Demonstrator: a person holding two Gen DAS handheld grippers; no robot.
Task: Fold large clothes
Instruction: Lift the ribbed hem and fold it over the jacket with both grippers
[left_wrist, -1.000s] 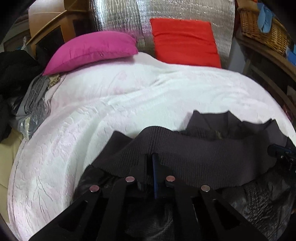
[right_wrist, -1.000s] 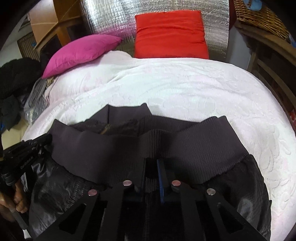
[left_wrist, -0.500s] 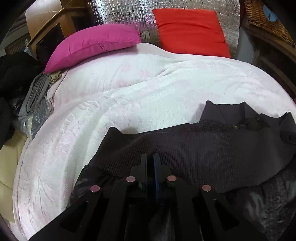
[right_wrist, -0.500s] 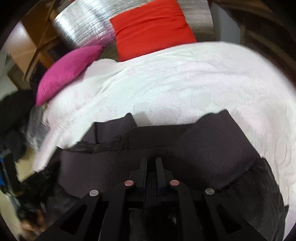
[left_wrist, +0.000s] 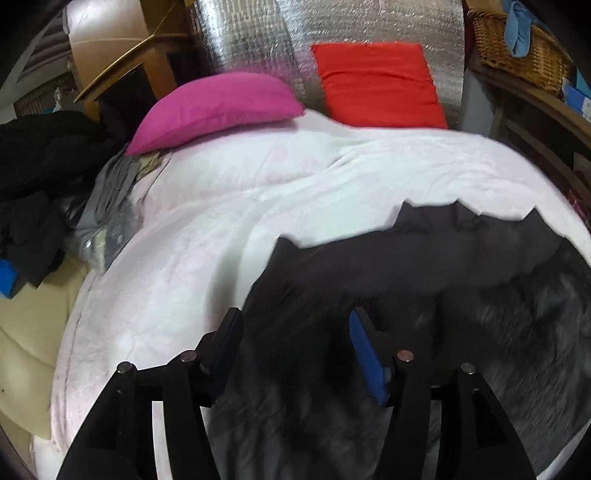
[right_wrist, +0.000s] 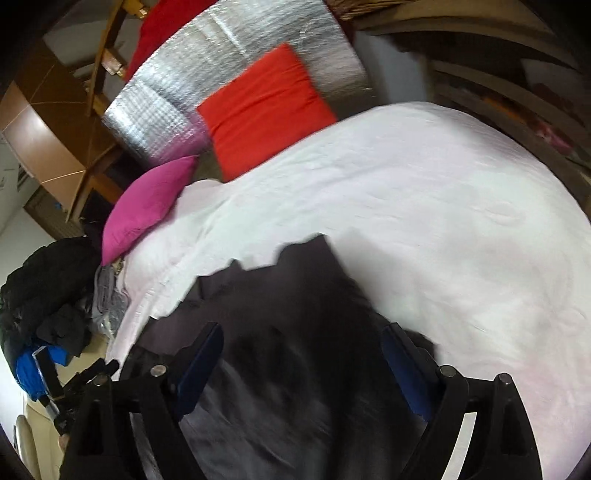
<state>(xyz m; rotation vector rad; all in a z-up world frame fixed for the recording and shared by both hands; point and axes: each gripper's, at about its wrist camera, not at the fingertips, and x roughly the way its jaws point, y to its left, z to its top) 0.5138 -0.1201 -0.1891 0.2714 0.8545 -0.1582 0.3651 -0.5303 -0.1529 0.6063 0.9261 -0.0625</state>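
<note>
A large dark jacket (left_wrist: 424, 280) with a ribbed hem lies on the white bedspread (left_wrist: 258, 206), near the front edge of the bed. It also shows in the right wrist view (right_wrist: 295, 325), blurred. My left gripper (left_wrist: 295, 332) is open, its jaws wide apart just above the jacket's left part, holding nothing. My right gripper (right_wrist: 303, 350) is open too, jaws spread over the jacket's right part, and its view is tilted.
A pink pillow (left_wrist: 218, 107) and a red cushion (left_wrist: 376, 85) lean at the head of the bed against a silver panel (left_wrist: 332, 33). Dark clothes (left_wrist: 40, 162) pile up at the left. A wicker basket (left_wrist: 517, 44) sits on a shelf at the right.
Both grippers were shut on the jacket's ribbed hem and have let go; their jaws now stand wide open. The jacket has dropped flat on the bed. The right gripper has tilted.
</note>
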